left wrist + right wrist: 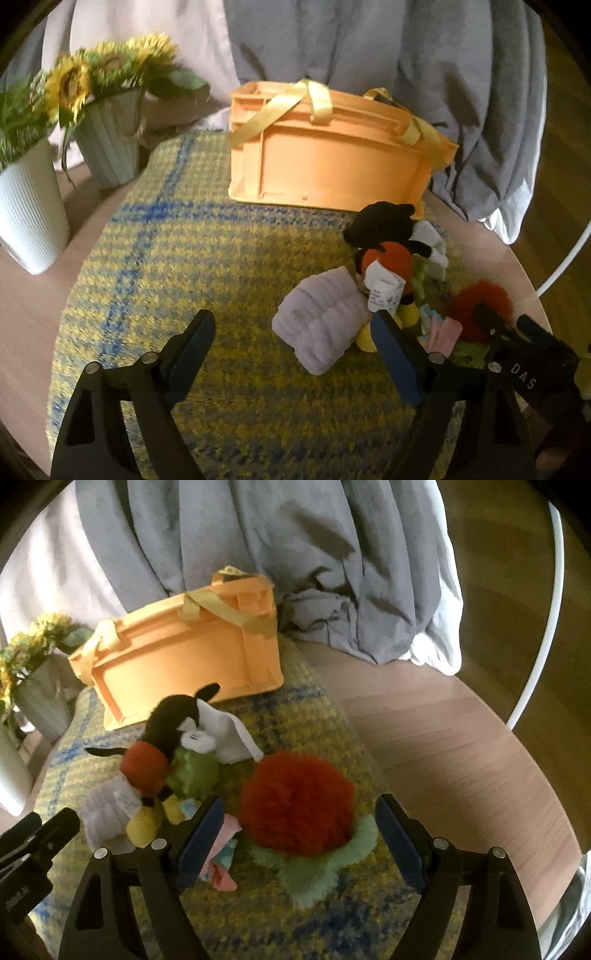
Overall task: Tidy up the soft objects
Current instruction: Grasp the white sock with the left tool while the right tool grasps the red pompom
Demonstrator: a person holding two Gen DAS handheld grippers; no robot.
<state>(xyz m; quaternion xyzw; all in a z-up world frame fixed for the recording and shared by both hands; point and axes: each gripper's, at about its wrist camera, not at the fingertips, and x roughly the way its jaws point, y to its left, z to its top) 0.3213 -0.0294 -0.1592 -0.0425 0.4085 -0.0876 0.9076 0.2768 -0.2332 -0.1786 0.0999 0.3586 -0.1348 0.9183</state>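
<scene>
Right gripper (299,834) spread wide, empty, flanking red fluffy pompom (295,805) on green plush (314,871). Left gripper (291,339) wide too, empty, near lilac folded cloth (321,321). Beyond: black-and-red plush toy (162,738), white cloth (229,734), orange basket (332,162) on woven mat (184,258) atop counter (461,738).

Bare mat (177,258) left; toys (388,273) crowd right.
</scene>
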